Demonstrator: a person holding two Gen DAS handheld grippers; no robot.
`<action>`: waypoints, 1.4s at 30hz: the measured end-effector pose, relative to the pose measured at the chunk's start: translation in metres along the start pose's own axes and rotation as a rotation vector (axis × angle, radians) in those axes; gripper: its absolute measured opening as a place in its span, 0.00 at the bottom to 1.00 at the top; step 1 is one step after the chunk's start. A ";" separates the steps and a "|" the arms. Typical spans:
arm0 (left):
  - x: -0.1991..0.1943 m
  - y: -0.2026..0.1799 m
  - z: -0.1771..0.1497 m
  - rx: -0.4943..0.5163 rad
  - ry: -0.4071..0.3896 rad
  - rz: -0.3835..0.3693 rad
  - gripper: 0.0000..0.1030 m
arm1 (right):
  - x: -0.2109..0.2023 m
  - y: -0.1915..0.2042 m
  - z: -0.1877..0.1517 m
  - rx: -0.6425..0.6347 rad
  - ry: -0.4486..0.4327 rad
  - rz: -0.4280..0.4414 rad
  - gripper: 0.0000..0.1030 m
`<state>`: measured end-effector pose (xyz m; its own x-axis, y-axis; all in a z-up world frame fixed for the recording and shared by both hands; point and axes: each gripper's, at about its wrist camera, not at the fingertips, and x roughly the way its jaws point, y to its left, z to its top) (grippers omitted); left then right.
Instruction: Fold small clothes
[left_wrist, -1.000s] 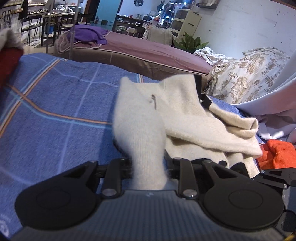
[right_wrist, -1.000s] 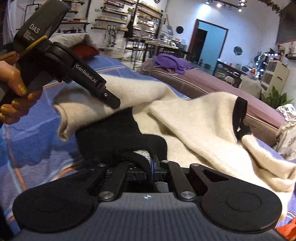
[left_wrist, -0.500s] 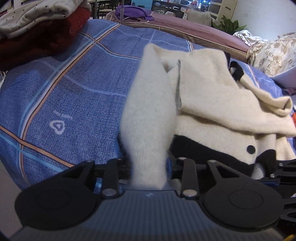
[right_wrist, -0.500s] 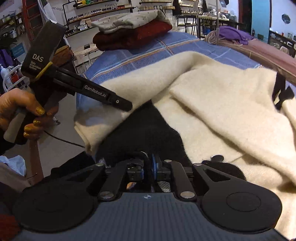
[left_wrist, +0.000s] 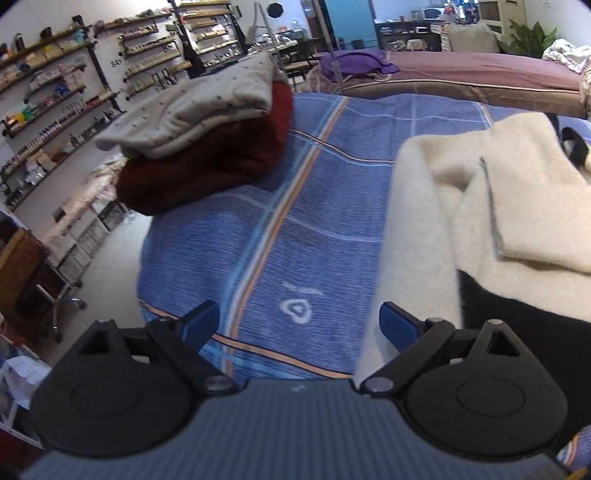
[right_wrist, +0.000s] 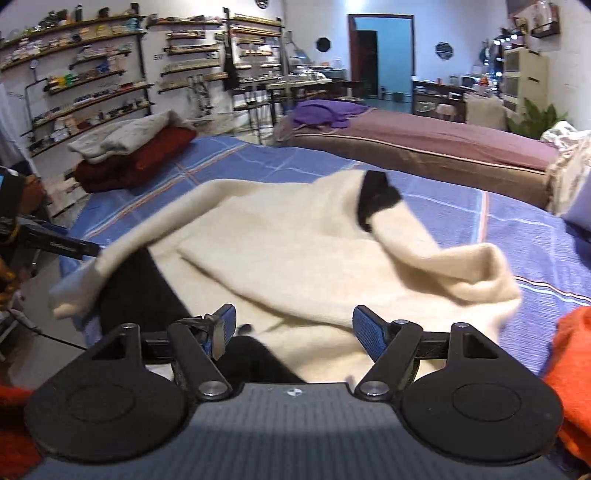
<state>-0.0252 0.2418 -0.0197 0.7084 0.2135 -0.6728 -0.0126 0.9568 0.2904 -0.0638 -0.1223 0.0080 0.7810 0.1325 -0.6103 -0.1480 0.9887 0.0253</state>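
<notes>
The cream sweater (right_wrist: 295, 258) lies on the blue bed (left_wrist: 295, 221), straight ahead of the right hand-held gripper (right_wrist: 291, 330) and to the right of the left hand-held gripper (left_wrist: 299, 325). Its near edge runs under the right hand-held gripper's body and is hidden there; in the left view its right side is cut off by the frame. It is soft, fuzzy knit with black trim at the near hem and a black cuff (right_wrist: 375, 199) on a sleeve that lies loosely across the top, so the folds look rumpled, not flat. Both hand-held grippers have just been opening and now stand wide, with nothing pinched; bare bedspread shows between the left's blue pads, sweater below the right's. Ahead and left sits a stack (left_wrist: 207, 140) of folded clothes. An orange cloth (right_wrist: 569, 369) at the right is cut off and blurred.
</notes>
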 end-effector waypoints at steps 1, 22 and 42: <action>-0.001 0.004 0.003 -0.010 -0.004 -0.010 0.92 | 0.003 0.000 -0.001 -0.018 0.007 -0.054 1.00; -0.014 -0.193 0.016 0.250 -0.008 -0.508 0.92 | 0.144 -0.083 0.021 -0.581 0.147 -0.187 0.54; -0.030 -0.215 0.007 0.327 0.007 -0.533 0.92 | 0.138 -0.235 0.081 0.125 0.134 -0.382 0.61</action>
<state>-0.0385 0.0285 -0.0576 0.5531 -0.2745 -0.7865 0.5588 0.8225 0.1058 0.1278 -0.3304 -0.0184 0.6781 -0.2477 -0.6920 0.2181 0.9669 -0.1324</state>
